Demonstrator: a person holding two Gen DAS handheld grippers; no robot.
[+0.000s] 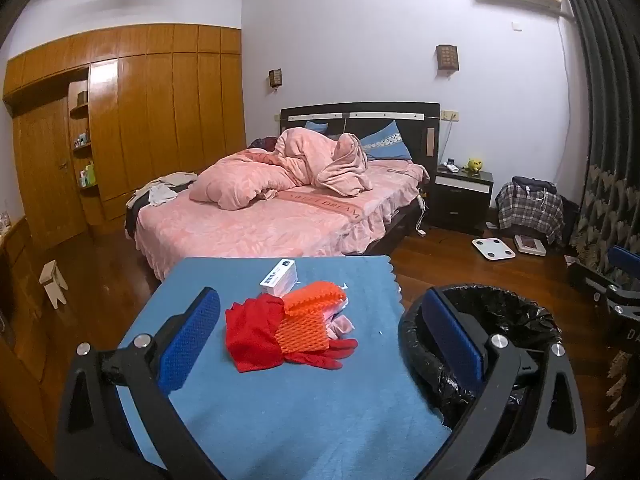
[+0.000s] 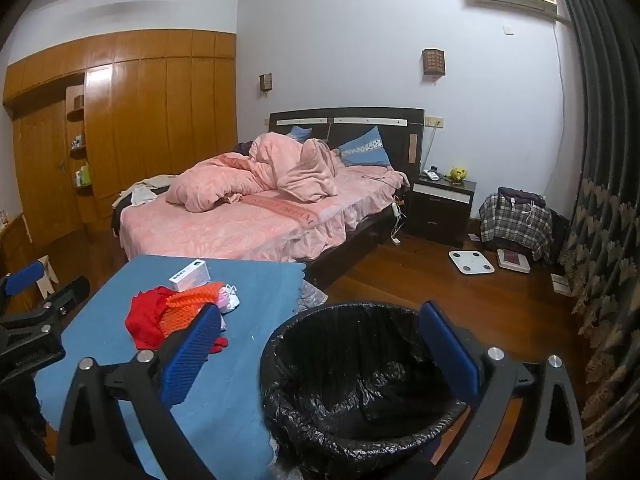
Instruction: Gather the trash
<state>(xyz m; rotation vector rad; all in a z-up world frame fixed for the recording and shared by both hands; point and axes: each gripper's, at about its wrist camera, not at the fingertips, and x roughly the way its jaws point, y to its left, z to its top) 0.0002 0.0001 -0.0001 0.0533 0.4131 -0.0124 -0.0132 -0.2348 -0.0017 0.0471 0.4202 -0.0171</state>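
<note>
A small pile of trash lies on the blue cloth-covered table (image 1: 280,420): a red glove (image 1: 250,340), an orange foam net (image 1: 308,316) on top of it, a pink-white scrap (image 1: 340,324) and a white box (image 1: 279,278) behind. My left gripper (image 1: 320,300) is open, held short of the pile with nothing between its fingers. A bin with a black liner (image 2: 360,380) stands right of the table. My right gripper (image 2: 320,312) is open above the bin's near rim and holds nothing. In the right wrist view the pile, with its red glove (image 2: 144,320), lies to the left.
A bed with pink bedding (image 1: 280,208) stands behind the table. On the wooden floor to the right are a dark nightstand (image 1: 462,196), a white scale (image 1: 493,249) and a plaid-covered heap (image 1: 528,208). A small stool (image 1: 54,282) sits left, dark curtains (image 1: 608,120) right.
</note>
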